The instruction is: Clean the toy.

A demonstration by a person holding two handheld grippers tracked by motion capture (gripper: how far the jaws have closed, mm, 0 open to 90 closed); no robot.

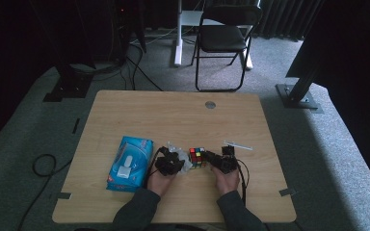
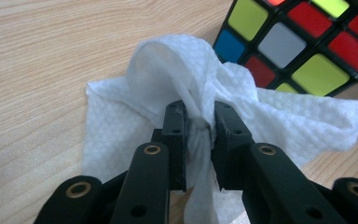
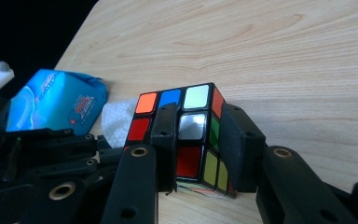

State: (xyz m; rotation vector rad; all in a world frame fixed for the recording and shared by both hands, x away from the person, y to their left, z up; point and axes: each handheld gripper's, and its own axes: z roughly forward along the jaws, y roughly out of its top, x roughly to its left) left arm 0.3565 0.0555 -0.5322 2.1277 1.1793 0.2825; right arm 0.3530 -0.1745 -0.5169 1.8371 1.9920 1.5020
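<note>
Wipe in one claw, puzzle cube in the other, both down on the table

The left gripper is clamped on a bunched-up white wipe, its jaws pinching the gathered middle while the rest of the sheet spreads on the wooden table right beside the cube. The right gripper is clamped on the puzzle cube, with one jaw across the face that looks at the camera and the other against its side. In the high view the cube sits between the two hands near the table's front edge, and a blue pack of wipes lies just left of the left gripper.
</note>
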